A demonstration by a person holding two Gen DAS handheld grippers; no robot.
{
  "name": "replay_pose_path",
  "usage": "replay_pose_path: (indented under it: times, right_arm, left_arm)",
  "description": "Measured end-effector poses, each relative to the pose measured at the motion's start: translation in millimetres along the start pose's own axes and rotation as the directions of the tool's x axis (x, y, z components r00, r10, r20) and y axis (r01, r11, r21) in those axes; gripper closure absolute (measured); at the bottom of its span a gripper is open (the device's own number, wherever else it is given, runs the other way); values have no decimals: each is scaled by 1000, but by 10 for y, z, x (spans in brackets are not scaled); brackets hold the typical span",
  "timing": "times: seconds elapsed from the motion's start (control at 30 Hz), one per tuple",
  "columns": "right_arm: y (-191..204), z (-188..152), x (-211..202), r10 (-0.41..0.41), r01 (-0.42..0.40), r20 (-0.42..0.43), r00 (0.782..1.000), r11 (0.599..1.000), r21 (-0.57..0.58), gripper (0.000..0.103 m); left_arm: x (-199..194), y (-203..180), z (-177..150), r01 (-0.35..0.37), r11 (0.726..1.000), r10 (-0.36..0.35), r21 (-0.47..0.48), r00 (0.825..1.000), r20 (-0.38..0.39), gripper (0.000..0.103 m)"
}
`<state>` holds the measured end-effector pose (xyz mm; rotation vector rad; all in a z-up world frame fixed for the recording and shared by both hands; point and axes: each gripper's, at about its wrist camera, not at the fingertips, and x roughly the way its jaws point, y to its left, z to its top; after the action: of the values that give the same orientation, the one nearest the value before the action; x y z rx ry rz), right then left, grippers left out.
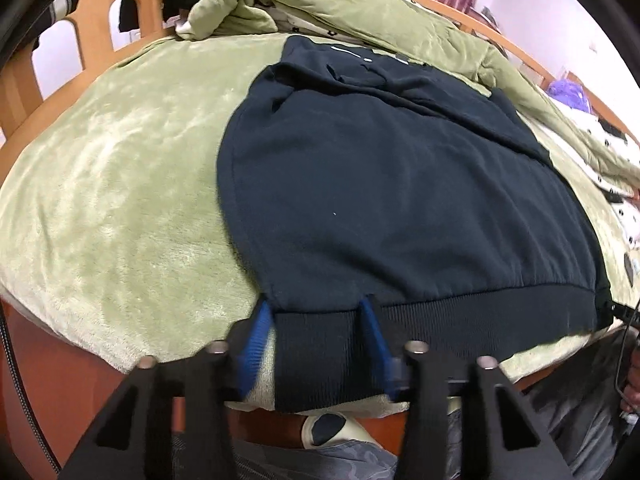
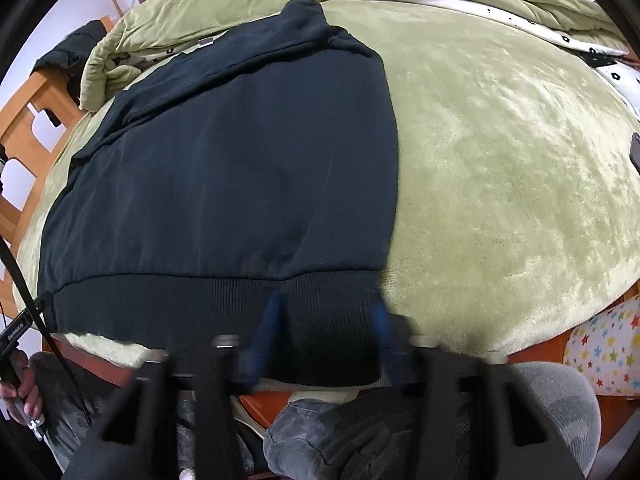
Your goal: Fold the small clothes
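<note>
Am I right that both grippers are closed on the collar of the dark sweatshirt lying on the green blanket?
Not the collar. Both wrist views show the left gripper and the right gripper closed on the ribbed hem of the dark sweatshirt, at the near edge of the bed. The rest holds: it lies on the green blanket.
</note>
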<state>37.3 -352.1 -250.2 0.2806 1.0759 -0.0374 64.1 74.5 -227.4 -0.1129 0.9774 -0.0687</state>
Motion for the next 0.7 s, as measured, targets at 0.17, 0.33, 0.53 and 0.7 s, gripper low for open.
replay_pose_path:
  times: [0.17, 0.33, 0.53, 0.7]
  right_arm:
    - [43, 58, -233, 73, -71, 81, 994, 997, -36, 93]
    - [-64, 278, -470, 197, -204, 158, 968, 979, 28, 93]
    - [-61, 760, -594, 277, -310, 253, 927, 945, 102, 93]
    - [51, 1249, -566, 302, -362, 316, 899, 920, 150, 93]
  left_arm:
    - [-222, -27, 61, 47, 999, -49, 25, 995, 90, 89]
    - [-523, -11, 299, 94, 996, -92, 4, 972, 216, 90]
    - [-575, -44, 702, 84, 996, -75, -19, 956, 283, 90]
    - [-468, -107, 1150, 64, 997, -51, -36, 952, 302, 91]
